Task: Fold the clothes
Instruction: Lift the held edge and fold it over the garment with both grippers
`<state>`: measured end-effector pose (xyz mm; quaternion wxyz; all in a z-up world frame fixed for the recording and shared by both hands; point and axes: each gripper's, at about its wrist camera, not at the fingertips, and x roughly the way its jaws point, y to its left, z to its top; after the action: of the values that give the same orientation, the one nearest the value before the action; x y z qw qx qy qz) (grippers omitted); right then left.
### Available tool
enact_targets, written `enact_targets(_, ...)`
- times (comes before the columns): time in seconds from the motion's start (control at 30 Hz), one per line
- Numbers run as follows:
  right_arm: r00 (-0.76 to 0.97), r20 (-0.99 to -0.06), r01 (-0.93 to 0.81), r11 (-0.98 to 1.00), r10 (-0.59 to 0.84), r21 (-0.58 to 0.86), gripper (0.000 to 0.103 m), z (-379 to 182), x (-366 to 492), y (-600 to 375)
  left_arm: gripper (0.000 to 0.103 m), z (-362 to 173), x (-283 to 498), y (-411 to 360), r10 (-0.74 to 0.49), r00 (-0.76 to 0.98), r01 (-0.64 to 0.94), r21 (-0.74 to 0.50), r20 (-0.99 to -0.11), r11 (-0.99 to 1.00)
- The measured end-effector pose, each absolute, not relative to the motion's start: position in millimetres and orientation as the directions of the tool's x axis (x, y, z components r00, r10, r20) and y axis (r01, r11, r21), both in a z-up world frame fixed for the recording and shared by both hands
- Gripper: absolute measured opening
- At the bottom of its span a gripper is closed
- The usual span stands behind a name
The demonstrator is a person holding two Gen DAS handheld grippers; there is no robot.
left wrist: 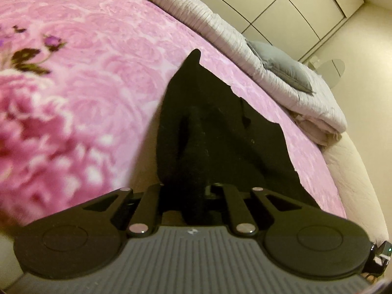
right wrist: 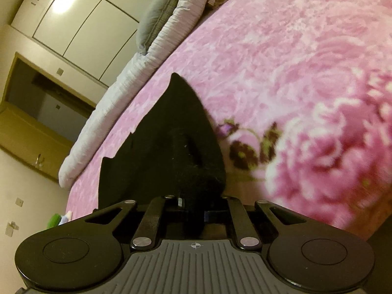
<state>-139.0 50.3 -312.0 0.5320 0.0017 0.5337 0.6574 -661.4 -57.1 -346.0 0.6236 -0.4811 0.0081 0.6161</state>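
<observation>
A black garment (left wrist: 215, 132) hangs lifted over the pink flowered blanket (left wrist: 98, 61), and each gripper holds part of it. In the left wrist view my left gripper (left wrist: 193, 191) is shut on a bunched fold of the black cloth, which drapes forward and hides the fingertips. In the right wrist view my right gripper (right wrist: 193, 203) is likewise shut on the black garment (right wrist: 166, 152), whose cloth rises to a point ahead and covers the fingers. The garment's far edge trails down toward the pink blanket (right wrist: 281, 61).
A folded white quilt (left wrist: 220, 24) with a grey pillow (left wrist: 281, 63) lies along the bed's far edge; both the quilt (right wrist: 127, 78) and the pillow (right wrist: 159, 14) also show in the right wrist view. Cream wardrobe doors (left wrist: 294, 2) stand behind. A doorway (right wrist: 41, 105) opens at left.
</observation>
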Motion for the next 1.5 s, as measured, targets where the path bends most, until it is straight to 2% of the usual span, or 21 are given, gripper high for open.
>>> enact_targets(0.3,-0.513,-0.577,-0.671,0.123,0.635,0.731,0.009,-304,-119,-37,0.008,-339,-660,-130,0.733,0.274,-0.771,-0.598,-0.622,-0.22)
enact_targets(0.47,-0.539,-0.588,-0.672,0.112,0.603,0.732,0.01,-309,-117,-55,0.009,-348,-664,-142,0.719,0.292,-0.735,-0.629,-0.631,-0.253)
enact_targets(0.6,-0.535,-0.614,-0.679,0.137,0.58,0.721,0.018,-314,-115,-56,0.01,-351,-666,-143,0.716,0.305,-0.724,-0.642,-0.627,-0.254)
enact_targets(0.67,-0.536,-0.614,-0.698,0.106,0.58,0.709,0.016,-311,-114,-60,0.009,-350,-667,-145,0.713,0.317,-0.723,-0.646,-0.626,-0.245)
enact_targets(0.7,-0.532,-0.618,-0.717,0.081,0.579,0.693,0.011,-308,-114,-62,0.009,-347,-667,-145,0.713,0.323,-0.728,-0.645,-0.623,-0.233)
enact_targets(0.93,-0.579,-0.556,-0.716,-0.046,0.596,0.696,0.009,-275,-116,-61,0.009,-313,-675,-133,0.719,0.396,-0.706,-0.69,-0.571,-0.16)
enact_targets(1.17,-0.65,-0.457,-0.622,-0.079,0.607,0.779,0.009,-238,-105,-24,0.009,-276,-692,-87,0.711,0.444,-0.662,-0.734,-0.545,-0.149)
enact_targets(1.4,-0.666,-0.378,-0.572,-0.115,0.644,0.812,0.009,-201,-112,60,0.01,-251,-699,36,0.741,0.453,-0.651,-0.752,-0.495,-0.105)
enact_targets(1.5,-0.619,-0.372,-0.59,-0.096,0.692,0.802,0.01,-193,-121,116,0.016,-240,-702,89,0.753,0.456,-0.646,-0.759,-0.474,-0.086)
